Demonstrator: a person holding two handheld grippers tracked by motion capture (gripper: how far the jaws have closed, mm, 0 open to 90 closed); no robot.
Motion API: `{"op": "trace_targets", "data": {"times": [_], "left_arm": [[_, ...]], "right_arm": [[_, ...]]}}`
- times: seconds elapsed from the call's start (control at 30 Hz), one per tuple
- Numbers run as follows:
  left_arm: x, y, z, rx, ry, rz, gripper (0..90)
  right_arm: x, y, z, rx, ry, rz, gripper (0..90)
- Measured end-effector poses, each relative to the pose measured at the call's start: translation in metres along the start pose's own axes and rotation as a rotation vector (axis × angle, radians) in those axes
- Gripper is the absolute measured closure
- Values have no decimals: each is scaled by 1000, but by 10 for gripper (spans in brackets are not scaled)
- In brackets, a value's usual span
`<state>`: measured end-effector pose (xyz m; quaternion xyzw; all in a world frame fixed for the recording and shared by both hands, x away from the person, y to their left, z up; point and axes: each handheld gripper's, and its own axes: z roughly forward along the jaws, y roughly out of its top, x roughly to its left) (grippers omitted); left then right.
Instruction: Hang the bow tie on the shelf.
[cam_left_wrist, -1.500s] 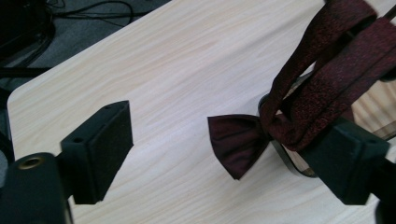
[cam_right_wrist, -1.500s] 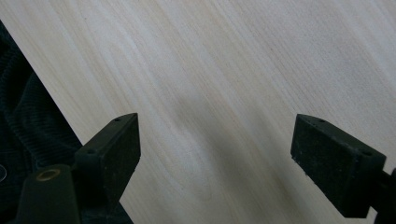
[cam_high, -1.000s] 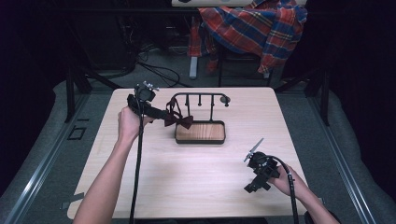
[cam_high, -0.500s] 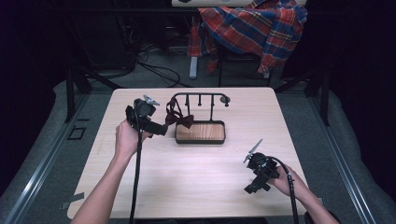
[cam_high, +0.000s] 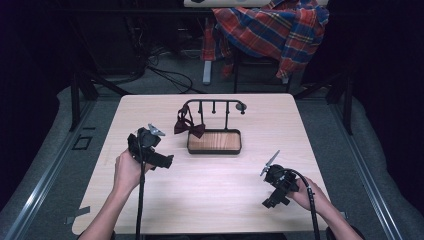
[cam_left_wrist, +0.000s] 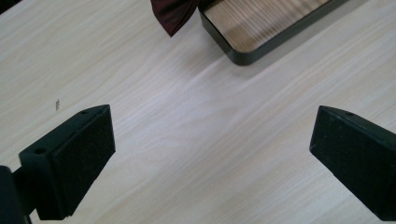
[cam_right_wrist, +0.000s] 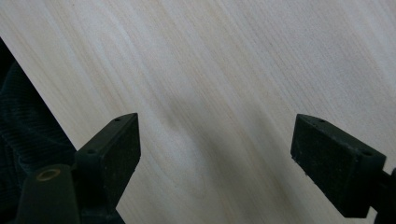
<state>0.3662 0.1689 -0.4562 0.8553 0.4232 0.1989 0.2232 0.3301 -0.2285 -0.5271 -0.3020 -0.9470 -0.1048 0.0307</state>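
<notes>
A dark red bow tie (cam_high: 189, 127) hangs from the left end of a black rack (cam_high: 214, 104), with its lower wing beside the left rim of the rack's wooden tray (cam_high: 214, 142). My left gripper (cam_high: 167, 161) is held above the table, down-left of the bow tie and apart from it. In the left gripper view this gripper (cam_left_wrist: 212, 126) is open and holds nothing; a tip of the bow tie (cam_left_wrist: 172, 14) and a corner of the tray (cam_left_wrist: 261, 32) lie beyond it. My right gripper (cam_high: 271, 201) is near the table's front right, open (cam_right_wrist: 215, 135) over bare wood.
The light wooden table (cam_high: 220, 180) has free room in front of the rack. A plaid shirt (cam_high: 272, 30) is draped over a chair behind the table. Dark floor (cam_right_wrist: 23, 135) lies past the table edge close to my right gripper.
My left gripper has drawn back from the bow tie toward the near left, and the bow tie stays hanging on the rack. The right gripper has hardly moved.
</notes>
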Motion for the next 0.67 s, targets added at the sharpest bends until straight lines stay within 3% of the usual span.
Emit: {"op": "trace_targets", "data": {"times": [0.27,0.3,0.37,0.4,0.67], "left_arm": [[-11,-22,6,36,-25,7,2],[-12,-26,8,43,-26,4,2],[-11,-31,12,55,-28,-7,3],[-10,-37,17,74,-54,-28,4],[-10,-41,27,97,-79,-17,13]], "right_arm": [[2,0,0,-6,-12,-8,159],[3,-1,1,-17,-9,5,159],[2,1,0,8,-21,-21,159],[3,1,0,1,-15,-18,159],[5,2,0,-9,-17,-29,160]]}}
